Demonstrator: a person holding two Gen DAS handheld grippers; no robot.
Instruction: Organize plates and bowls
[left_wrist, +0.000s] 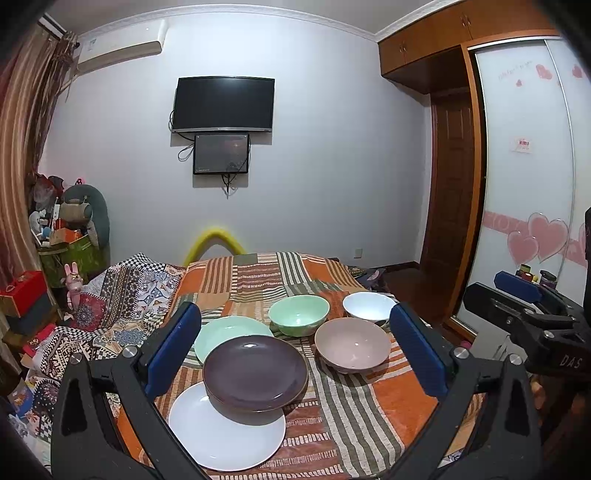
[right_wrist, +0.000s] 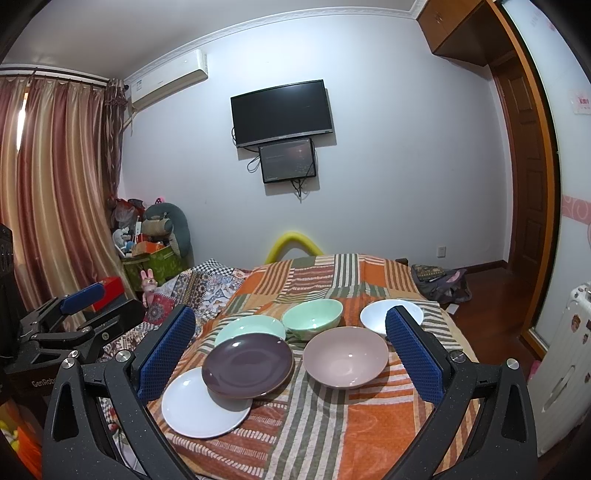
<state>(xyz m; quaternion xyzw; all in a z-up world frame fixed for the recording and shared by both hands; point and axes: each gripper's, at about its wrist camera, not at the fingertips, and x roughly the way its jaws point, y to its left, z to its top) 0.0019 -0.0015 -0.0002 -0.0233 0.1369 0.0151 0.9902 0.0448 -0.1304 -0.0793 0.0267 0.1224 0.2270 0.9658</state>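
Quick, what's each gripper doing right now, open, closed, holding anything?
Left gripper: open, holding nothing, above the plates and bowls.
Right gripper: open, holding nothing.

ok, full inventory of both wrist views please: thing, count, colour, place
plates: 3; purple plate overlapping white plate and green plate; table's left side
bowls: 3; green bowl and white bowl at the back, pink bowl in front
tablecloth: 1, orange and striped patchwork, covering the table
TV: 1, black, on the wall; smaller screen below it
air conditioner: 1, white, high on the wall
curtains: reddish striped, left
left hand-held gripper: open, empty, above the dishes
right hand-held gripper: open, empty
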